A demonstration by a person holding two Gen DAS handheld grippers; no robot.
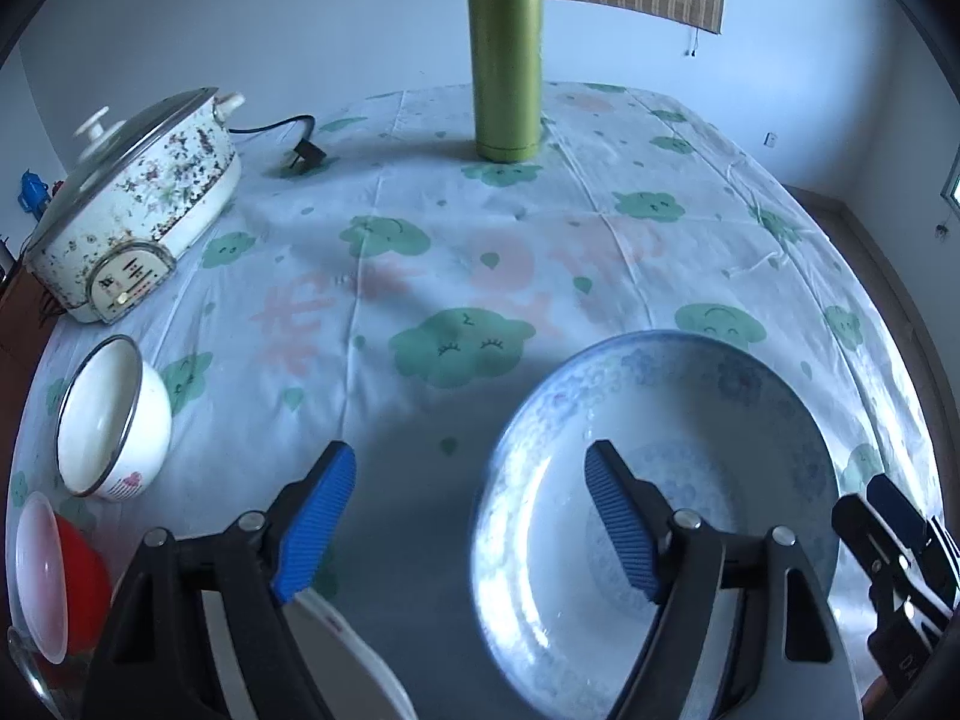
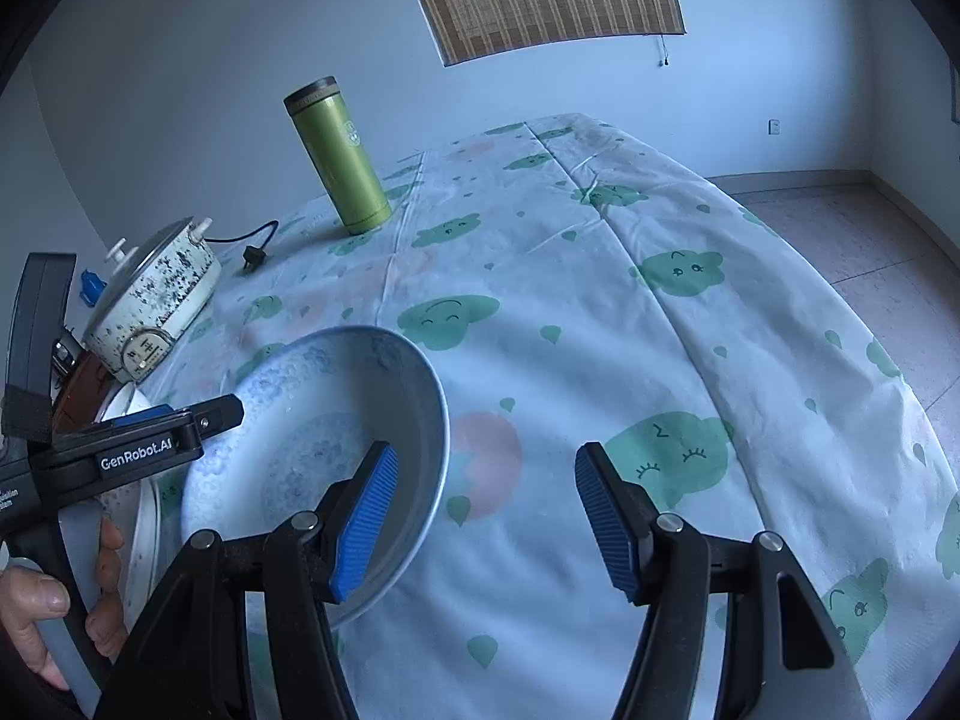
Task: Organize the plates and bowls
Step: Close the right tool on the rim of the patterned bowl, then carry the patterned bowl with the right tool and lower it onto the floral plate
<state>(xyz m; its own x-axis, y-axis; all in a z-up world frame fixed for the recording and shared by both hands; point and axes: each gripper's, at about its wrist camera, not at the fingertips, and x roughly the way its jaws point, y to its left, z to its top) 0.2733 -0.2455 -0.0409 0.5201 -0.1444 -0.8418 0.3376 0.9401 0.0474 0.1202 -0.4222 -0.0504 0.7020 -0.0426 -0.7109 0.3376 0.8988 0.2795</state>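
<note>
A large white bowl with a blue flower pattern sits on the tablecloth; it also shows in the right wrist view. My left gripper is open, its right finger over the bowl's inside, its left finger outside the rim. My right gripper is open, its left finger over the bowl's near rim. A small white enamel bowl stands at the left. A red bowl with a white inside lies tilted at the lower left. A white plate's edge shows under my left gripper.
A speckled electric pot with a glass lid stands at the far left, its cord and plug beside it. A green thermos stands at the table's far side. The floor lies beyond the table's right edge.
</note>
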